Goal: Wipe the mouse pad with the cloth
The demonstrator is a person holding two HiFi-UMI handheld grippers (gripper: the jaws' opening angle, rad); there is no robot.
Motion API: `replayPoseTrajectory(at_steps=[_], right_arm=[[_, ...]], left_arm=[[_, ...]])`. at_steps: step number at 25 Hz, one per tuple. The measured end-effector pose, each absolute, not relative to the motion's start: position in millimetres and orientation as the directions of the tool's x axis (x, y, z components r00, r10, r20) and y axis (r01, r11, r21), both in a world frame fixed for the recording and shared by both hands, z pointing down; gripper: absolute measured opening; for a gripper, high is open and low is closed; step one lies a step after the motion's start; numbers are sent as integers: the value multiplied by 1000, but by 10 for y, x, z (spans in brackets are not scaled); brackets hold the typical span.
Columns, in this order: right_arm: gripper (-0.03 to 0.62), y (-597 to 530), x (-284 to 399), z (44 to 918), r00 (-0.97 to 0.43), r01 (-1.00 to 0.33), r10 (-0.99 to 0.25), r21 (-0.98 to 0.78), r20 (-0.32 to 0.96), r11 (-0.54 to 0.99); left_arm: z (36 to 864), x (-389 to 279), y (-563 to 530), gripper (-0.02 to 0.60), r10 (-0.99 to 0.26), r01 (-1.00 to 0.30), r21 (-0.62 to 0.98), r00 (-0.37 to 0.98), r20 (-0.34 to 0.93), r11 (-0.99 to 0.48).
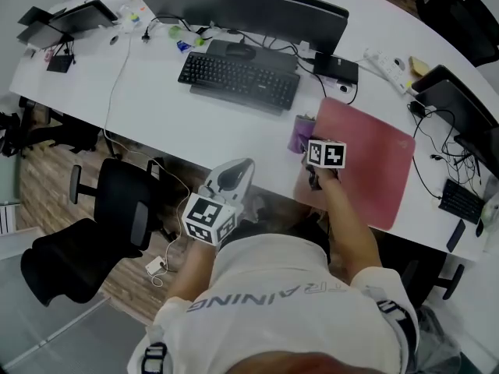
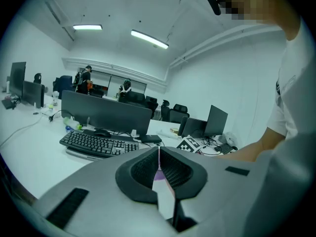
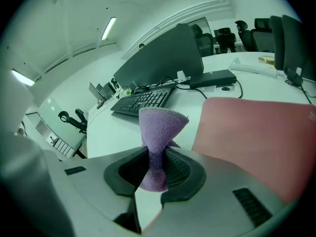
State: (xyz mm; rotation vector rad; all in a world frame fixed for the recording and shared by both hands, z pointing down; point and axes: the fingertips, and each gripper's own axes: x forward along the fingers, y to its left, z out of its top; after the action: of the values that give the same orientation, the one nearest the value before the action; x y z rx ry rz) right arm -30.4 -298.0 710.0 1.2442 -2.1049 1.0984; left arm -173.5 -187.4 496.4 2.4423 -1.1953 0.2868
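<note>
Jaws on my right gripper [image 3: 155,168] are clamped on the purple cloth [image 3: 160,127], which bunches at the pinch and fans out above it. My left gripper [image 2: 159,164] has its jaws pressed together with nothing between them. From the head view, the cloth sits at the left edge of the red mouse pad [image 1: 374,170], on the white desk [image 1: 156,107]; I cannot tell whether it touches the pad. The left gripper hangs at the desk's near edge, well short of the keyboard [image 1: 238,79].
</note>
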Motion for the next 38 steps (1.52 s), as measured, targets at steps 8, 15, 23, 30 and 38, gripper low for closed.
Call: replayPoseTrajectory(at_steps=[8, 15, 23, 30, 38], right_arm=[[97, -3038, -185, 7417, -428, -903, -491, -377, 759, 204], [101, -2978, 47, 7383, -473, -876, -481, -454, 738, 165], [103, -2869, 733, 7417, -477, -869, -464, -479, 747, 123], [104, -2719, 1543, 7470, -449, -879, -466, -472, 762, 75], [104, -2522, 2246, 7468, -426, -883, -477, -469, 768, 34]], left_arm=[[4987, -1688, -1808, 37, -692, -779, 263, 627, 359, -569], [4888, -1391, -1827, 37, -695, -781, 245, 624, 357, -575], [4725, -950, -1944, 37, -715, -790, 217, 612, 339, -573], [4730, -368, -1984, 37, -695, -770, 221, 636, 336, -599], [4695, 330, -2009, 37, -656, -724, 236, 688, 311, -648]])
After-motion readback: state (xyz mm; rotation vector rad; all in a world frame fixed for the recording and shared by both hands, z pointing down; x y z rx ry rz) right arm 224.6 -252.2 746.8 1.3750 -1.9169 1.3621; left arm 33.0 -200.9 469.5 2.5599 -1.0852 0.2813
